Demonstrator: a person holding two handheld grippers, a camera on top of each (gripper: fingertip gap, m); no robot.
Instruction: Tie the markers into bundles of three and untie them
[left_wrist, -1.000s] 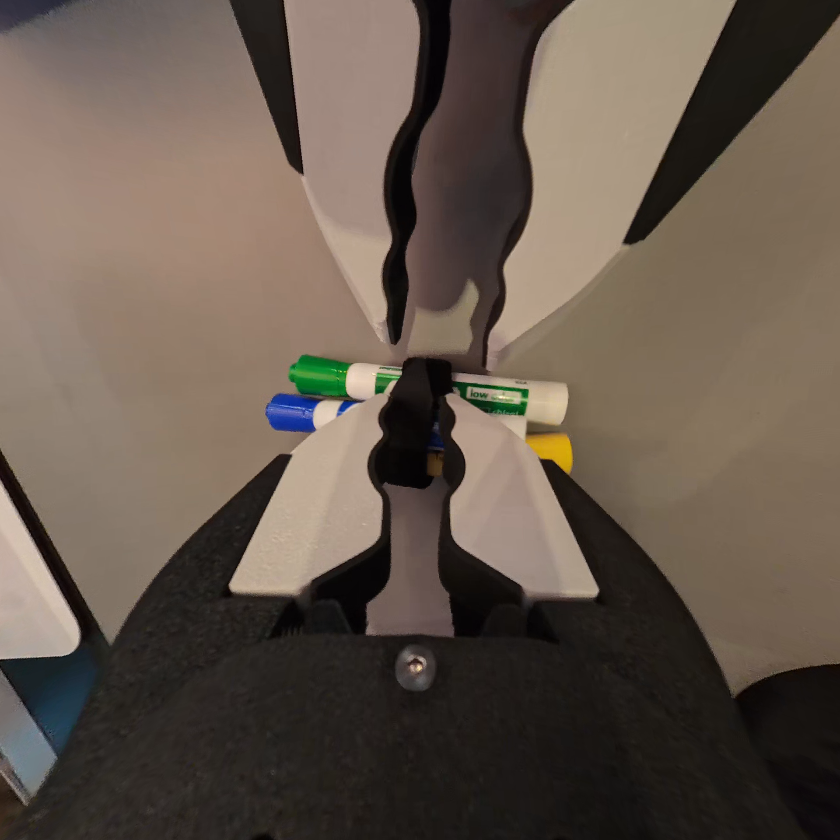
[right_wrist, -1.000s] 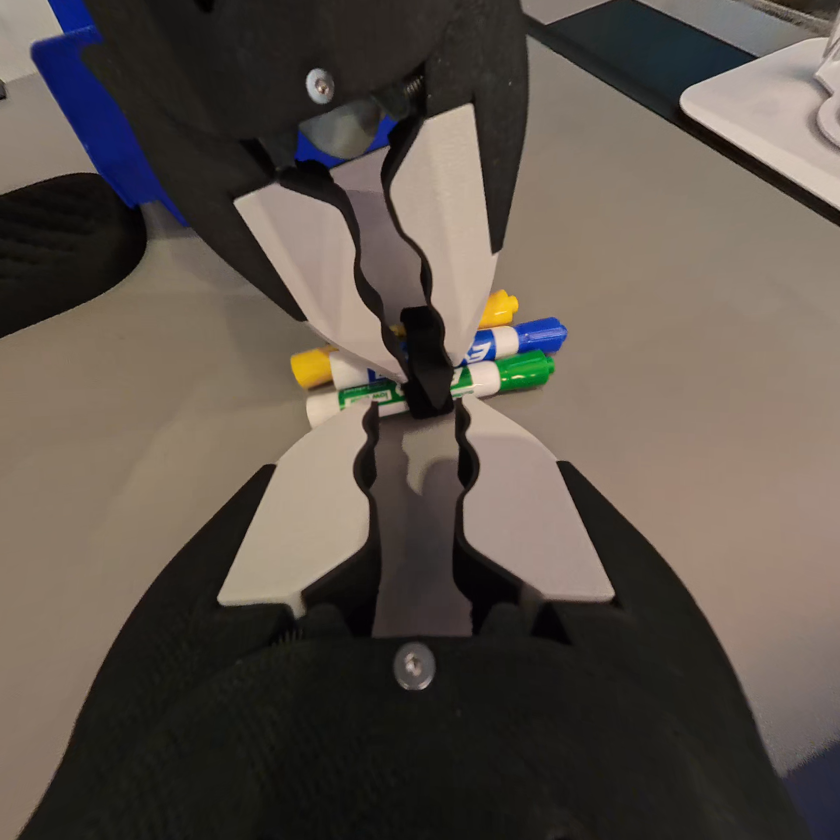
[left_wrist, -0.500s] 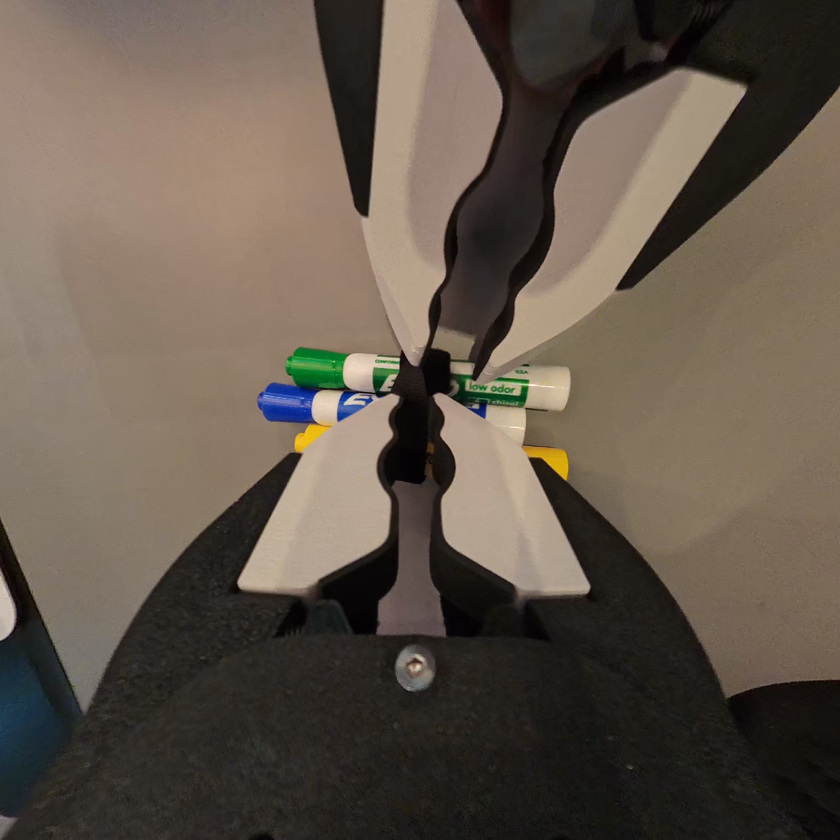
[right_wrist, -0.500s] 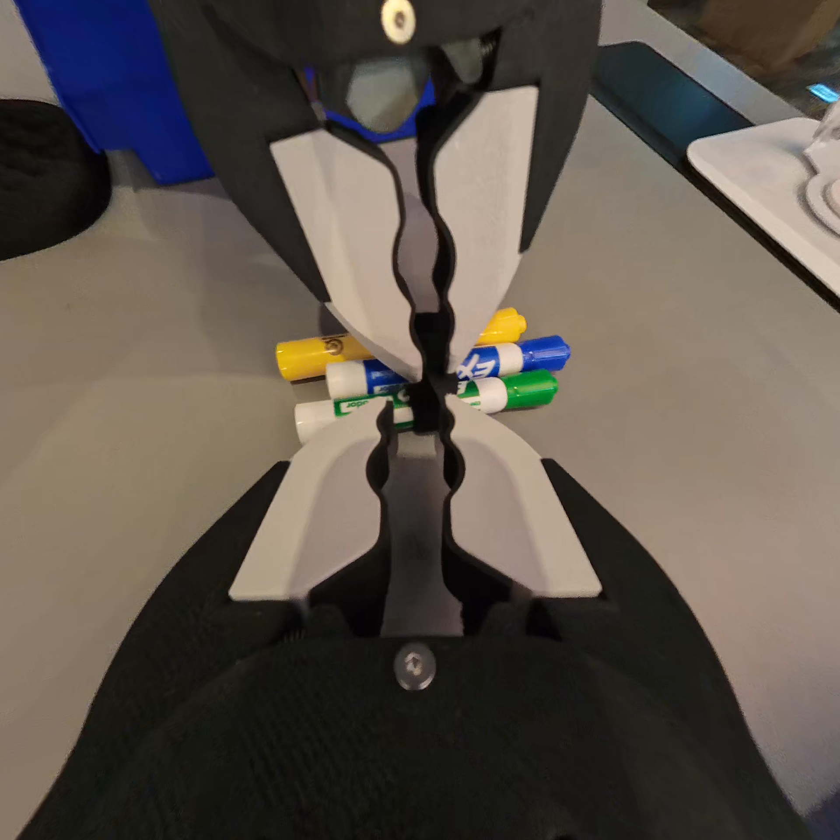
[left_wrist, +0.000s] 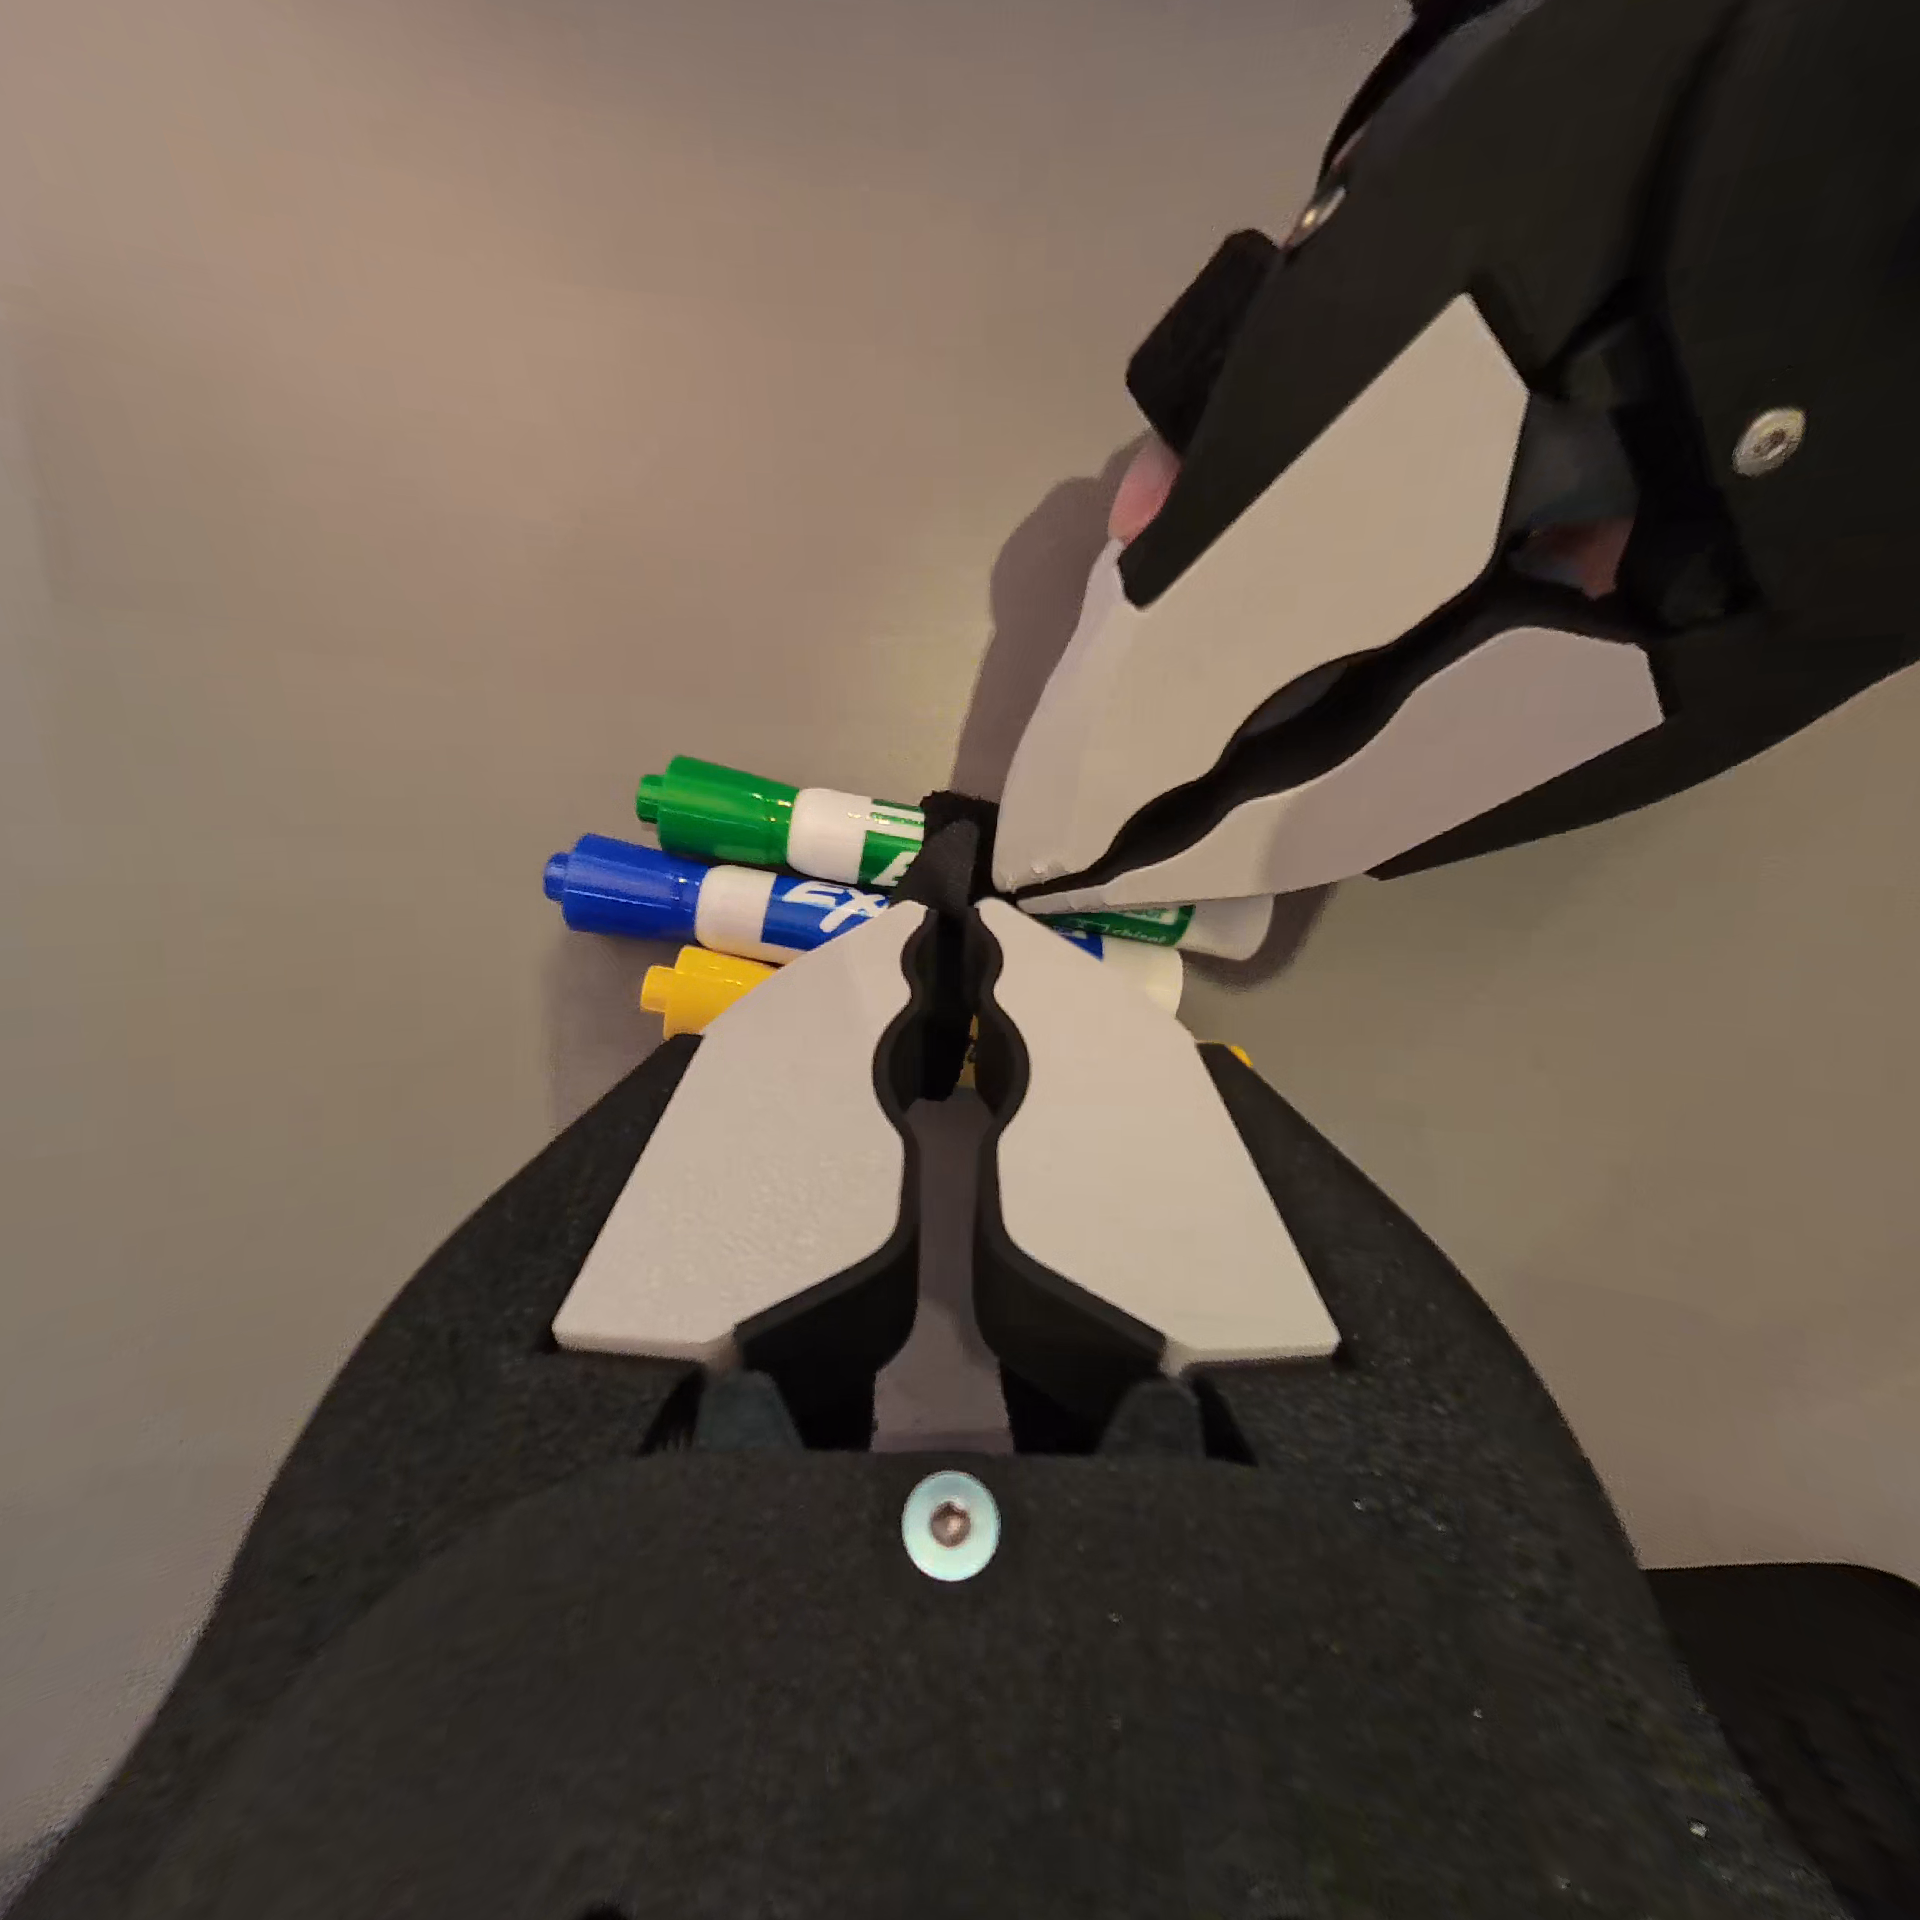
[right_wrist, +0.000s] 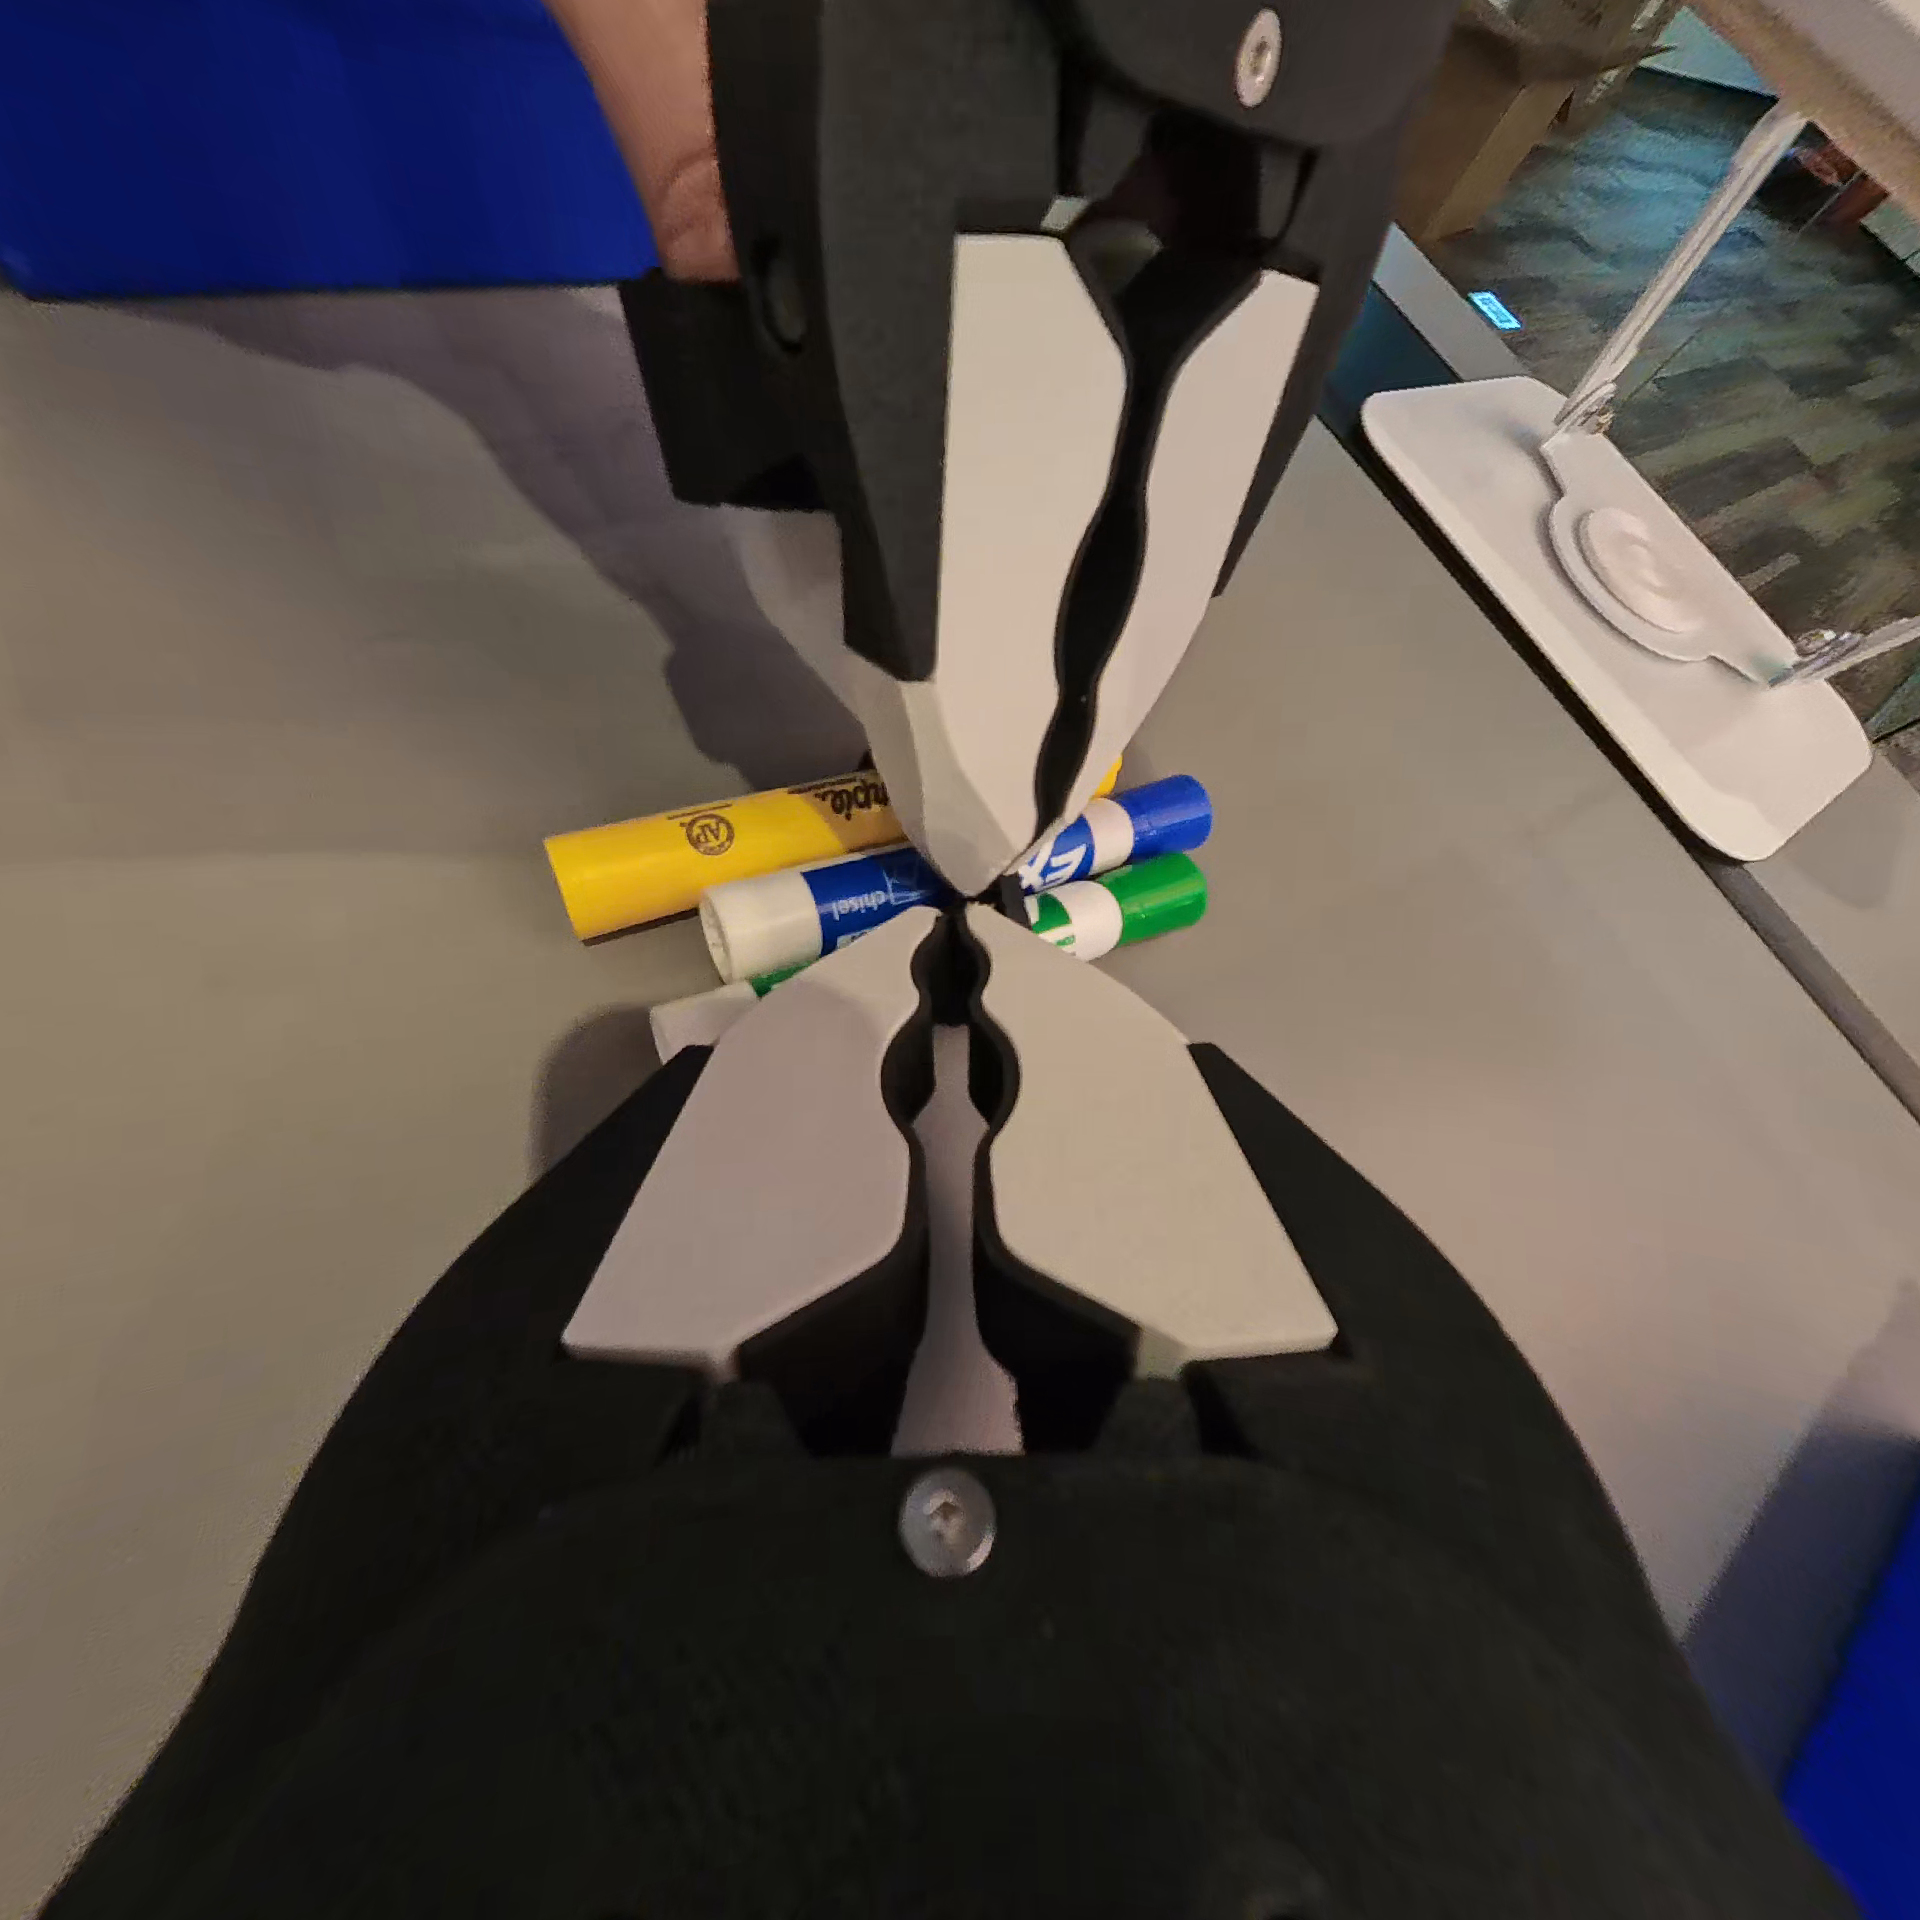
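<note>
Three markers, green (left_wrist: 748, 821), blue (left_wrist: 644, 894) and yellow (left_wrist: 696, 987), lie side by side on the grey table with a black band (left_wrist: 948, 847) across their middle. My left gripper (left_wrist: 948, 914) is shut on the band over the markers. My right gripper (left_wrist: 1013, 883) comes in from the upper right, shut, with its tips at the band. In the right wrist view my right gripper (right_wrist: 961, 920) meets the left gripper (right_wrist: 1003, 878) tip to tip over the yellow (right_wrist: 707, 852), blue (right_wrist: 1143, 821) and green (right_wrist: 1153, 894) markers. The band is almost hidden there.
A white stand base (right_wrist: 1621, 582) sits at the right by the table edge. A blue bin (right_wrist: 312, 135) stands at the far left with a hand (right_wrist: 691, 208) in front of it. A black pad (left_wrist: 1787, 1683) lies near the left gripper. The grippers are tip to tip, or close to it.
The right gripper has swung from straight opposite the left one to its right side. Both grippers' tips have drawn closer together at the band. The markers have turned slightly.
</note>
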